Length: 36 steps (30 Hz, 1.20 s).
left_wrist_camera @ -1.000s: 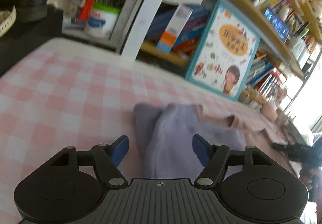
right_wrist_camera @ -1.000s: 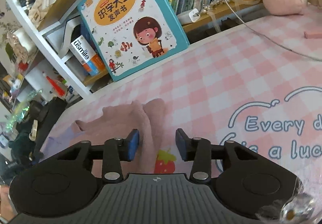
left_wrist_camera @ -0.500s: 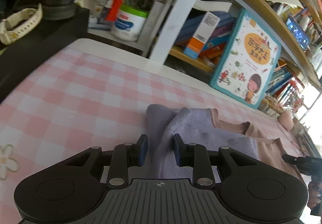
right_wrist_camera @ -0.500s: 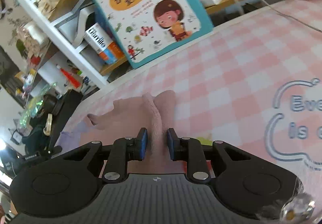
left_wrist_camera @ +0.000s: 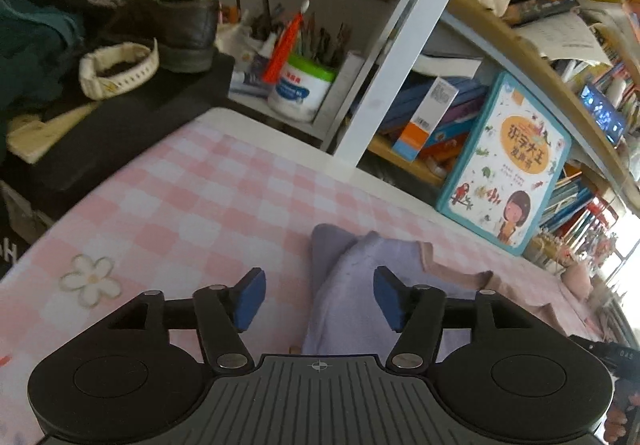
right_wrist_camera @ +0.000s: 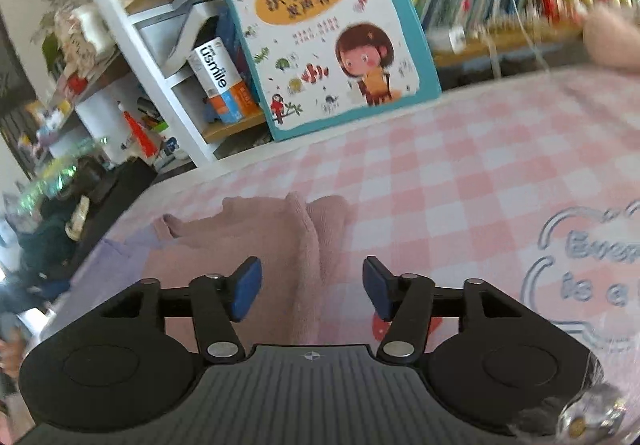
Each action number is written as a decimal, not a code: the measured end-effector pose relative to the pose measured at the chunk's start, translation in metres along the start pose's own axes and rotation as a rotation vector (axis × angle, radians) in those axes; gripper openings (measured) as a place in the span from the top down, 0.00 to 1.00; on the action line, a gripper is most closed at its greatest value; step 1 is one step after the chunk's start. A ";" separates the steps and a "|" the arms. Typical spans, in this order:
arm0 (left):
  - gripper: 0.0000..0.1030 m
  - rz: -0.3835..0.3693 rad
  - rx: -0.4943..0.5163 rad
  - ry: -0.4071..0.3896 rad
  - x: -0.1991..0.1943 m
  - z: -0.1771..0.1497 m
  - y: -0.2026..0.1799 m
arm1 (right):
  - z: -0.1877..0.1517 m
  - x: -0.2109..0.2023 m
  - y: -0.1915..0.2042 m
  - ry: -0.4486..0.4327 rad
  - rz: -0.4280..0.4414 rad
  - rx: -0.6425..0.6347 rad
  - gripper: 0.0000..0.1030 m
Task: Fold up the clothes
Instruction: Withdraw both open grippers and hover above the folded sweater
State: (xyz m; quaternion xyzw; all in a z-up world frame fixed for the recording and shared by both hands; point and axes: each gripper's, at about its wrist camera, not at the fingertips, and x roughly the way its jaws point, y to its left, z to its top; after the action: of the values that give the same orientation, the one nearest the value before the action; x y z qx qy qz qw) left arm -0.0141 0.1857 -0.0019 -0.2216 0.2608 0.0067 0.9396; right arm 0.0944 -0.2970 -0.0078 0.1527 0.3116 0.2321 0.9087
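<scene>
Left wrist view: my left claw stood wide open, blue pads clear of the cloth, gripping nothing. Under it the garment lay on the pink-check worktop, its lavender end bunched into a raised ridge between the pads, a pinkish band running off to the right. It looked like soft, light knit, limp, no stiffness, so it would sag and drag if lifted by one point; I judged the ridge or a hem edge the best hold. Right wrist view: my right claw was open too, holding nothing, above the pink end of the garment, a rolled seam running up between the pads. Fuzzy, not slippery, not fragile; pinching that doubled seam should carry both layers. Picture book leaned against the shelf behind.
</scene>
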 end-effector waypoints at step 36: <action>0.08 0.117 0.089 0.157 -0.081 -0.086 -0.059 | -0.076 -0.067 0.062 -0.063 -0.006 -0.499 0.20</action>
State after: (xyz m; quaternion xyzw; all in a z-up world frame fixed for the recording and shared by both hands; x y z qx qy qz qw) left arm -0.1180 0.1049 -0.0037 -0.1639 0.3460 0.0326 0.9232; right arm -0.0212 -0.2689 -0.0056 -0.0704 0.2166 0.2942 0.9282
